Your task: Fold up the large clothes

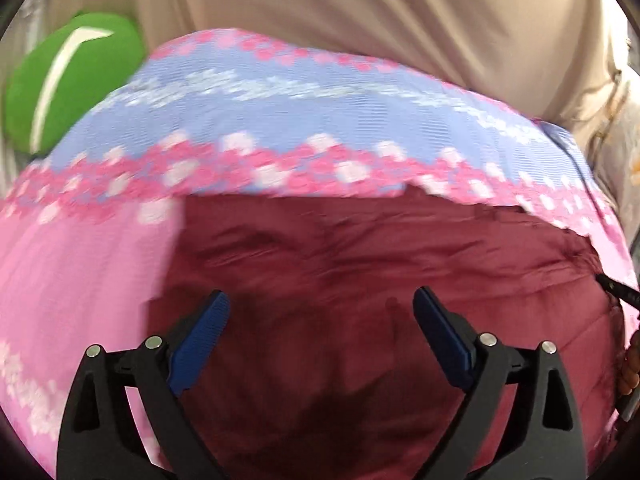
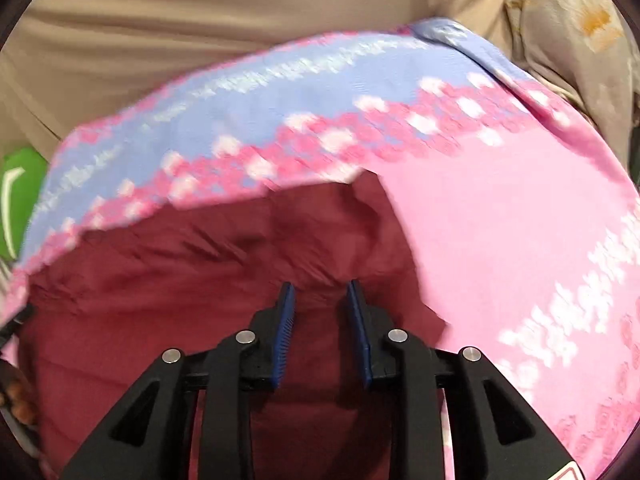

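Note:
A dark red garment (image 1: 320, 248) (image 2: 160, 300) lies crumpled on a pink and blue flowered bedspread (image 1: 280, 120) (image 2: 500, 220). My left gripper (image 1: 322, 296) hovers over the garment's middle with its blue pads spread wide and nothing between them. My right gripper (image 2: 320, 286) points down at a raised fold near the garment's far edge. Its jaws stand a narrow gap apart, and the pads do not visibly press on the cloth. Both views are blurred by motion.
A green cushion (image 1: 72, 76) (image 2: 20, 200) lies past the bedspread's far left corner. Beige sheet (image 1: 360, 8) (image 2: 200, 20) fills the background. A pale cloth with orange flowers (image 2: 580, 32) sits at the far right. A hand (image 1: 630, 364) shows at the right edge.

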Tool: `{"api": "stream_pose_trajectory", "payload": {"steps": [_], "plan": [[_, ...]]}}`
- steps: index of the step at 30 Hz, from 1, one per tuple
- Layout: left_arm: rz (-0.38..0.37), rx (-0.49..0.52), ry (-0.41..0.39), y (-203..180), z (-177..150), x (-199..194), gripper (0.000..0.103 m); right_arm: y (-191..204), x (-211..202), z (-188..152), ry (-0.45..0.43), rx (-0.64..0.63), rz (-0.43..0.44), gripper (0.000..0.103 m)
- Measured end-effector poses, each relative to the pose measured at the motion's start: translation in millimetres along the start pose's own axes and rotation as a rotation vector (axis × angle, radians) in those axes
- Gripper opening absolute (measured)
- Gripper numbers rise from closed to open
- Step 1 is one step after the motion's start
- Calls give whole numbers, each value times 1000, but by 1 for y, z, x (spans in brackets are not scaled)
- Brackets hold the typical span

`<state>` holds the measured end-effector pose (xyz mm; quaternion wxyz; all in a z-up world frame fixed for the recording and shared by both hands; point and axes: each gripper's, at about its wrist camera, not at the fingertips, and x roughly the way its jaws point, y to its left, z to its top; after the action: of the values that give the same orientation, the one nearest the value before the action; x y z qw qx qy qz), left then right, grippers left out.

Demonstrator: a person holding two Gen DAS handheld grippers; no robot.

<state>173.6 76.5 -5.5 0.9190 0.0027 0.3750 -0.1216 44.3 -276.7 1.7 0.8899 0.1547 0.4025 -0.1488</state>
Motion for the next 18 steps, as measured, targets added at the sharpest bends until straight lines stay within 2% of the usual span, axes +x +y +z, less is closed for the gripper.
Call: {"api": "stream_pose_trajectory", "payload": {"steps": [3, 5, 8, 11, 14, 16, 18], "plan": [[22, -30, 34, 20, -14, 8, 91, -11, 1, -6, 13, 50, 37, 24], [21, -56, 20, 25, -18, 4, 91, -10, -10, -5, -10, 69, 57, 29], [38, -57, -4, 28, -22, -1, 92, -10, -30, -14, -44, 88, 121, 29], [26, -82, -2, 35, -27, 3, 97, -14, -25, -28, -27, 65, 109, 27], [26, -88, 8, 35, -26, 4, 97, -19, -21, -38, -14, 85, 120, 26], [53, -83, 2, 31, -22, -6, 96, -17, -31, -35, -26, 84, 97, 30], [18, -73, -29, 25, -13, -20, 96, -7, -45, -25, -58, 65, 101, 34]]}}
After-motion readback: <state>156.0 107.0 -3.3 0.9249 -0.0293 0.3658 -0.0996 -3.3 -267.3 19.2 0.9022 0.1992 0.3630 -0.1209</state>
